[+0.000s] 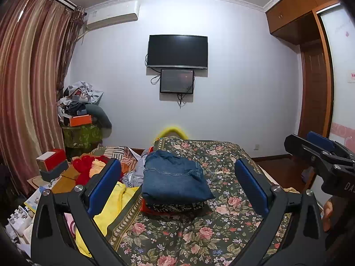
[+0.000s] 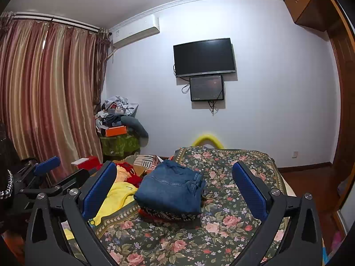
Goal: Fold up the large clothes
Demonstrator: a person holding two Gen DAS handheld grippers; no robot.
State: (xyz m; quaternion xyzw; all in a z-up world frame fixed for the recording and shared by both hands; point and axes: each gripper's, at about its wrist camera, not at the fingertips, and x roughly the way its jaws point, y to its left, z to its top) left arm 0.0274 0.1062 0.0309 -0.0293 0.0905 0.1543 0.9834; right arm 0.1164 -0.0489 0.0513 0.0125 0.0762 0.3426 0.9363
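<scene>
An orange box (image 1: 80, 120) sits in a heap of clothes and odds on the green-covered stand (image 1: 82, 136) in the corner; what it holds cannot be seen. A red box (image 1: 52, 159) stands on a dark one by the curtain. The folded jeans (image 1: 174, 176) lie on the bed's floral cover (image 1: 221, 228), resting on top of a dark patterned garment (image 1: 175, 207), with a yellow garment (image 1: 113, 206) just beside them. The denim is folded into a thick, neat rectangle. The left claw (image 1: 177, 184) and right claw (image 2: 174, 188) both hang wide open above the bed, gripping nothing.
</scene>
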